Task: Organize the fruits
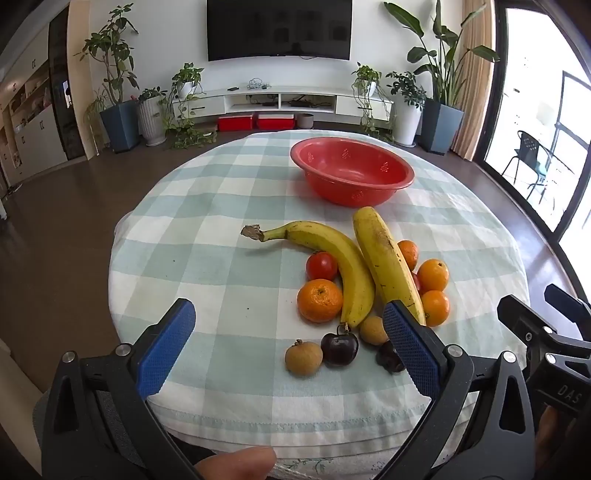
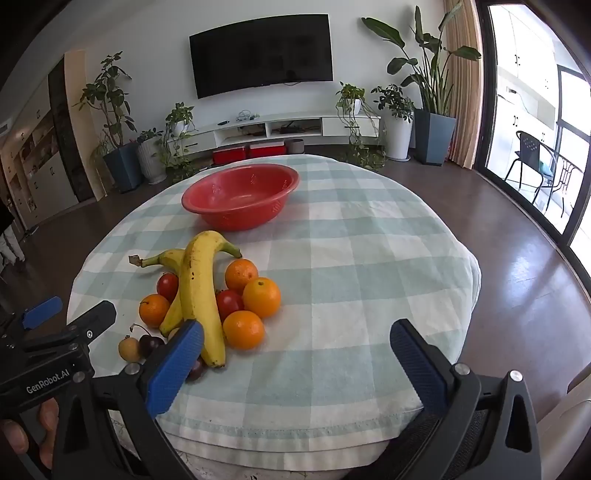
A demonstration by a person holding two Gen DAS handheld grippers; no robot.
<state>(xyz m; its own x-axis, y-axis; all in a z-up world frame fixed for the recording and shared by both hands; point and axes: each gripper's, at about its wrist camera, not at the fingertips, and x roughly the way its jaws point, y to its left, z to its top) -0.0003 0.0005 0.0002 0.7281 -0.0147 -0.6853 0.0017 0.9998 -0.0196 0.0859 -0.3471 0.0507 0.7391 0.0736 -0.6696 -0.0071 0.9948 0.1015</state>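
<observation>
A pile of fruit lies on the checked tablecloth [image 1: 221, 266]: two bananas [image 1: 332, 254] [image 2: 199, 291], several oranges [image 1: 320, 301] [image 2: 261, 297], red tomatoes [image 1: 321, 266] [image 2: 229, 303], a dark cherry [image 1: 339, 348], and small tan longans [image 1: 303, 357] [image 2: 129, 349]. An empty red bowl [image 1: 351, 175] [image 2: 240, 195] stands beyond the pile. My left gripper [image 1: 288, 332] is open and empty, near the table's front edge. My right gripper [image 2: 295, 343] is open and empty, just right of the pile.
The round table [image 2: 369, 258] has dark floor all around. A TV [image 1: 279, 29], a low white cabinet [image 1: 280, 99] and potted plants [image 1: 118, 122] stand at the far wall. Glass doors [image 2: 535, 110] are at the right.
</observation>
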